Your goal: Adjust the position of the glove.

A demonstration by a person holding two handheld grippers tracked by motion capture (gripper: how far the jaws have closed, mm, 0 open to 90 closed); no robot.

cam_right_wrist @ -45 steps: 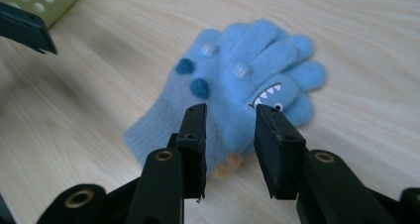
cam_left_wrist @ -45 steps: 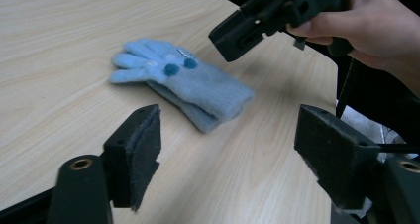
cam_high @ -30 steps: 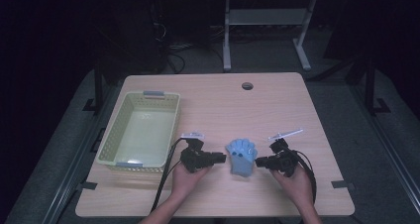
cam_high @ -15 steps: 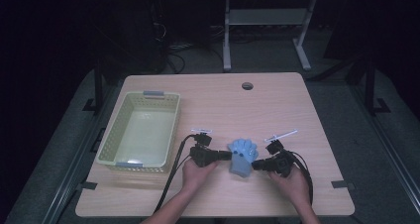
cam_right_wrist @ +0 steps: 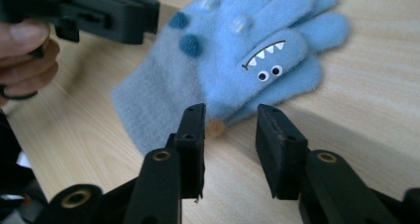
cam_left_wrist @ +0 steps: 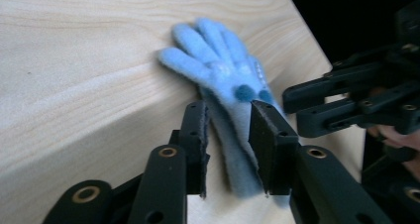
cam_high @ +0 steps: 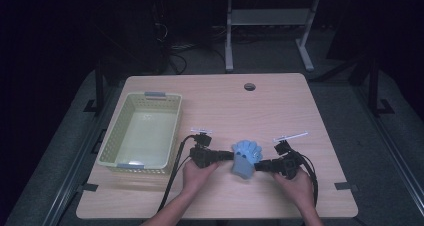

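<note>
Wooden table point(cam_high: 280, 106) is lit against a dark room. Blue glove point(cam_high: 245, 157) is laid flat near the front edge, between left gripper point(cam_high: 229, 155) and right gripper point(cam_high: 258, 166). Both jaw pairs have just been opening, are now parted, nothing is pinched. Green basket point(cam_high: 142, 128) is set at left.

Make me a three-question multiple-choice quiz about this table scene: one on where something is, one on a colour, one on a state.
1. Where does the glove lie?
A. in the basket
B. on the table between the two tools
C. on the floor

2. What colour is the glove?
A. light blue
B. red
C. black

3. How is the basket?
A. full of gloves
B. upside down
C. empty

Answers:
1 B: it lies on the table between the left tool and the right tool.
2 A: its fabric is light blue in all three views.
3 C: its bare bottom shows in the high view.
</note>
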